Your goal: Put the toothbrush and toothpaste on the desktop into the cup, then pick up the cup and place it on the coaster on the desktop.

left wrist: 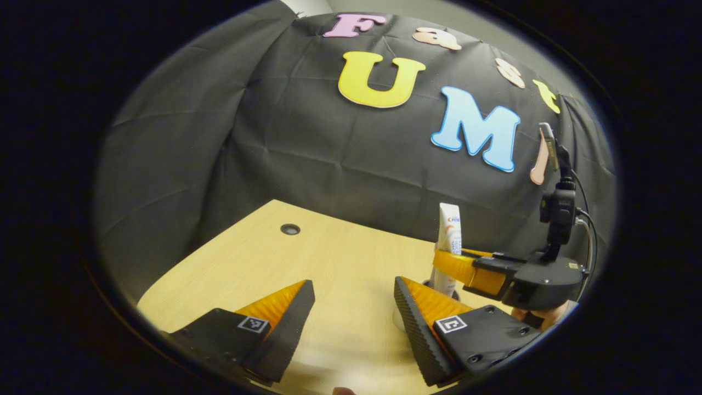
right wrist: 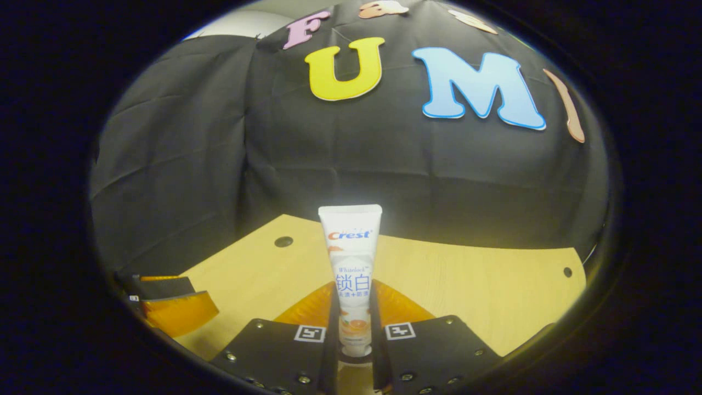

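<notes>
The left gripper (left wrist: 354, 312) hangs low over the wooden desk (left wrist: 329, 258) with its fingers spread wide and nothing between them. To its right, in the left gripper view, the right gripper (left wrist: 466, 269) holds the toothpaste tube (left wrist: 449, 230) upright, flat crimped end uppermost, capped end pointing down. In the right gripper view the right gripper (right wrist: 354, 312) presses both fingers against the lower body of the toothpaste tube (right wrist: 351, 263), whose long axis runs vertical, in line with the fingers' gap. A pale round shape just below the tube, beside the left gripper's right finger in the left gripper view, is probably the cup's rim (left wrist: 399, 321), though too little shows to be sure. If so, the tube stands almost over it, and the coming move is likely a short straight descent by the right hand, the nearer one. The toothbrush and coaster cannot be placed.
</notes>
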`<state>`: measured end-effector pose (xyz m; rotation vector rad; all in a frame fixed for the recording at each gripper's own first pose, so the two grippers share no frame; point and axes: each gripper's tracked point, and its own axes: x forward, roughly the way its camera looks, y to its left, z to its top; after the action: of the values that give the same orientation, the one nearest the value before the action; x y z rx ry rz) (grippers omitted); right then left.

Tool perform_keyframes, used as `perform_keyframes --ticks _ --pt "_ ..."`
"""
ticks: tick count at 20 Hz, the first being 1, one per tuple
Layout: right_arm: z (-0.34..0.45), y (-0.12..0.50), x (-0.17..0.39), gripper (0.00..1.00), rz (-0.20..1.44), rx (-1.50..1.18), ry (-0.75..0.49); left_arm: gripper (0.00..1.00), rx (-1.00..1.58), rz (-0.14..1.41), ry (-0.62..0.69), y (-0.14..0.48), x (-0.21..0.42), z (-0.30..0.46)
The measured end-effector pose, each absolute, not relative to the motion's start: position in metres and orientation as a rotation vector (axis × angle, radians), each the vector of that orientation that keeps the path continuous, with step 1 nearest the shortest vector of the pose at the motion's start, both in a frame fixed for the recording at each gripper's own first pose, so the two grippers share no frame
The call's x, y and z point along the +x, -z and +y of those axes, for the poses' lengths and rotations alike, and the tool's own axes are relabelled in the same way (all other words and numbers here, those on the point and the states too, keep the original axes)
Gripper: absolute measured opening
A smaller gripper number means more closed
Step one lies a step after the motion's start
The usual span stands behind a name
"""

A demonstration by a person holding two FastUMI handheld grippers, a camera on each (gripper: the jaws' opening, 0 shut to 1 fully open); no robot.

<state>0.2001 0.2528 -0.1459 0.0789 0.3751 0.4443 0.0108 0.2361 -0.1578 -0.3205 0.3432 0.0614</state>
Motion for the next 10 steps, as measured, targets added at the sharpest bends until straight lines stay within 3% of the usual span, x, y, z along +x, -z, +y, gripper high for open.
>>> perform_keyframes --ticks 1,5,6,7,10 --pt "0.254 0.148 0.200 0.26 0.388 0.078 -0.448 0.94 -0.323 0.346 -0.058 0.159 0.011 0.235" --pt "0.252 0.154 0.185 0.31 0.430 0.076 -0.458 0.94 -0.328 0.348 -0.042 0.159 0.012 0.230" --pt "0.251 0.151 0.184 0.42 0.425 0.066 -0.455 0.94 -0.325 0.347 -0.039 0.158 0.013 0.230" --pt "0.250 0.149 0.184 0.43 0.420 0.057 -0.444 0.94 -0.321 0.345 -0.036 0.158 0.013 0.229" --pt "0.246 0.145 0.182 0.59 0.419 0.053 -0.436 0.94 -0.313 0.342 -0.027 0.153 0.013 0.226"
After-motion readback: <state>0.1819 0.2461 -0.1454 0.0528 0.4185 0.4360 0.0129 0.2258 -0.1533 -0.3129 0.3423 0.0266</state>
